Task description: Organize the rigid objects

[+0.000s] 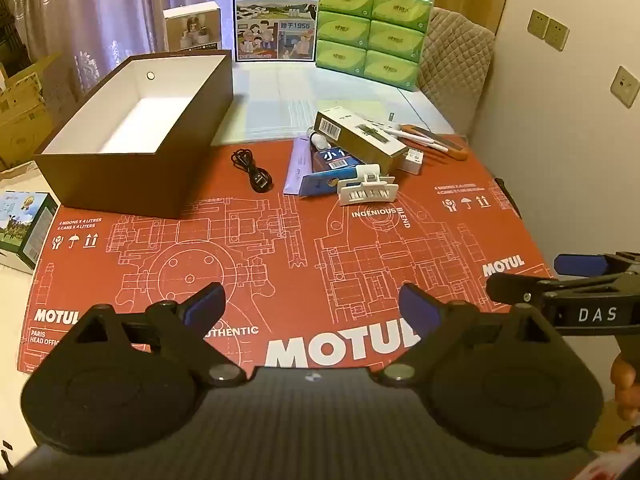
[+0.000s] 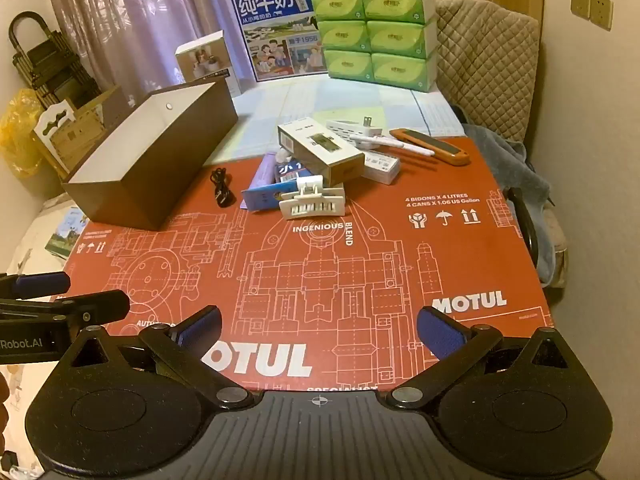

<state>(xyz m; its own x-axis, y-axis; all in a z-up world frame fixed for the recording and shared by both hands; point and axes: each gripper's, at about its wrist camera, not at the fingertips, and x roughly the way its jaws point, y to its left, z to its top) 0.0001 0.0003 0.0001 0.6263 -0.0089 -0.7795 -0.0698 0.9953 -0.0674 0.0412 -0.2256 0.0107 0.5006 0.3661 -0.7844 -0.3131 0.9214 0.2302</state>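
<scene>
Both grippers hang with jaws apart and nothing between them: the left gripper [image 1: 312,304] and right gripper [image 2: 318,330] over a flat red cardboard sheet [image 2: 460,248] printed "MOTUL" and "INGENIOUS BLEND". A brown, white-lined rectangular box [image 1: 132,176] stands open at far left. Beside it lie a coiled black cable [image 1: 252,170], a white ribbed plastic clip [image 1: 368,192], and a gold barcoded carton [image 1: 360,138]. 6 green tissue packs [image 1: 372,32] stand behind.

light: dim, warm indoor | shadows: soft | focus: slightly soft | edges: fisheye bending, dark corners
</scene>
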